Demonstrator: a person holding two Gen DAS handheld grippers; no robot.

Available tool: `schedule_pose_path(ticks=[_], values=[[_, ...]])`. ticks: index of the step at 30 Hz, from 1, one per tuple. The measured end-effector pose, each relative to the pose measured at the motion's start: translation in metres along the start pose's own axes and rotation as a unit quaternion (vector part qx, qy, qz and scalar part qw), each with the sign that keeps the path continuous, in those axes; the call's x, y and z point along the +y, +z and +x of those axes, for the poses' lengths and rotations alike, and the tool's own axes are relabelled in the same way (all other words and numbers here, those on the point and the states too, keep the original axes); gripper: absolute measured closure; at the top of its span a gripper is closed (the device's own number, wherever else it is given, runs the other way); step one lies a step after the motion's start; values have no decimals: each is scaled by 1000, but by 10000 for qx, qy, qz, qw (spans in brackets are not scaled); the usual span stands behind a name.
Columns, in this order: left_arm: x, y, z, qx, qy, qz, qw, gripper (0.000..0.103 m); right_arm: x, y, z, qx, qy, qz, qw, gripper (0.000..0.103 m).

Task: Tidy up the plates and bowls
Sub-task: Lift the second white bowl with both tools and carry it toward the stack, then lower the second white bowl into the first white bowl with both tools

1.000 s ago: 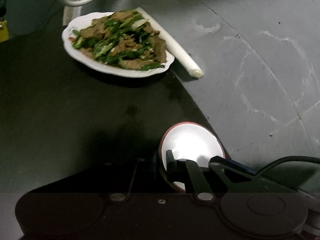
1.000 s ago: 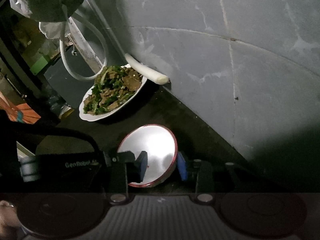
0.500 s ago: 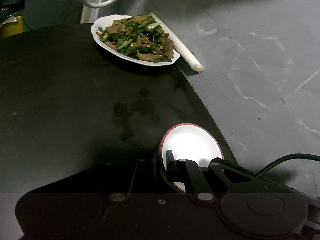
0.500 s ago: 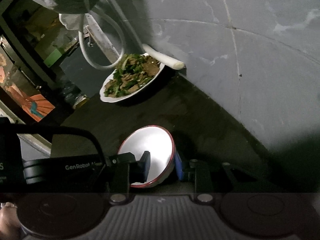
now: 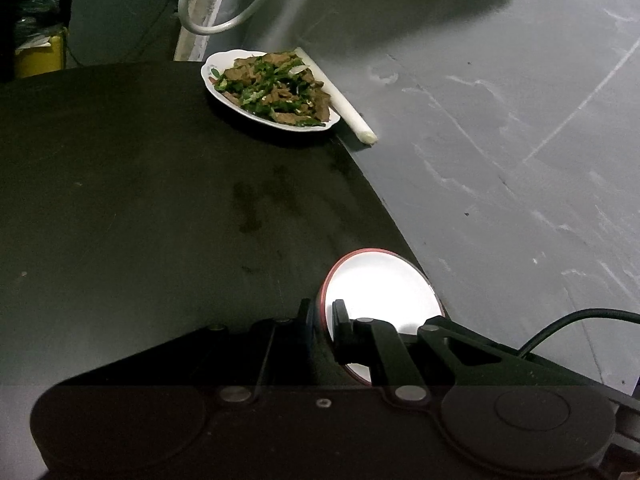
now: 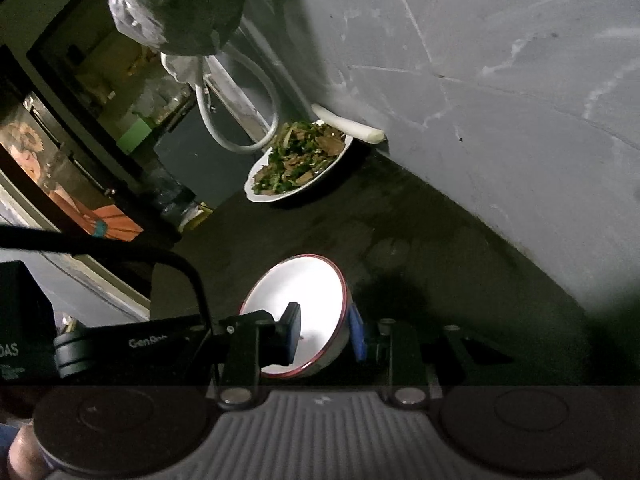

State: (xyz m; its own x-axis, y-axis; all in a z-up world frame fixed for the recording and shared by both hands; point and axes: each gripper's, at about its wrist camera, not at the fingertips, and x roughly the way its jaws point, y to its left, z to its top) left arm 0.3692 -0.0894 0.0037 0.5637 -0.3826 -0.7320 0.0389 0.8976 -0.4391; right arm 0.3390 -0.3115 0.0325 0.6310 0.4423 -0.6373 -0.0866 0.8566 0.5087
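Red-rimmed white bowl, tilted, rim clamped in both grippers' jaws.

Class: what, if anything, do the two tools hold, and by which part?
Both the left tool and right tool clamp the red-rimmed bowl by its rim.

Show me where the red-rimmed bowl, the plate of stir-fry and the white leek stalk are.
red-rimmed bowl (image 6: 308, 292): right wrist view, white inside.
plate of stir-fry (image 5: 269, 89): left wrist view, on the food.
white leek stalk (image 5: 348, 110): left wrist view, mid-stalk by the wall.
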Motion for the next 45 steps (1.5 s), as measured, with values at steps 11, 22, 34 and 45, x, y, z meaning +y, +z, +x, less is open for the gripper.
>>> schedule_pose_path(ticks=[11,22,34,45], values=[[-18,-21,-22,-6,-140,209,9997,93,-2,-21,-38,-113,80,104,9998,74],[-36,-41,-19,170,-316,392,9986,93,-20,-40,-63,-161,-122,305,9993,74],[-60,-62,-24,355,-533,610,9961,92,-39,-60,-91,-98,-266,541,9981,74],[-68,-86,-22,734,-502,754,9932,90,-58,-80,-104,222,-374,759,9962,74]])
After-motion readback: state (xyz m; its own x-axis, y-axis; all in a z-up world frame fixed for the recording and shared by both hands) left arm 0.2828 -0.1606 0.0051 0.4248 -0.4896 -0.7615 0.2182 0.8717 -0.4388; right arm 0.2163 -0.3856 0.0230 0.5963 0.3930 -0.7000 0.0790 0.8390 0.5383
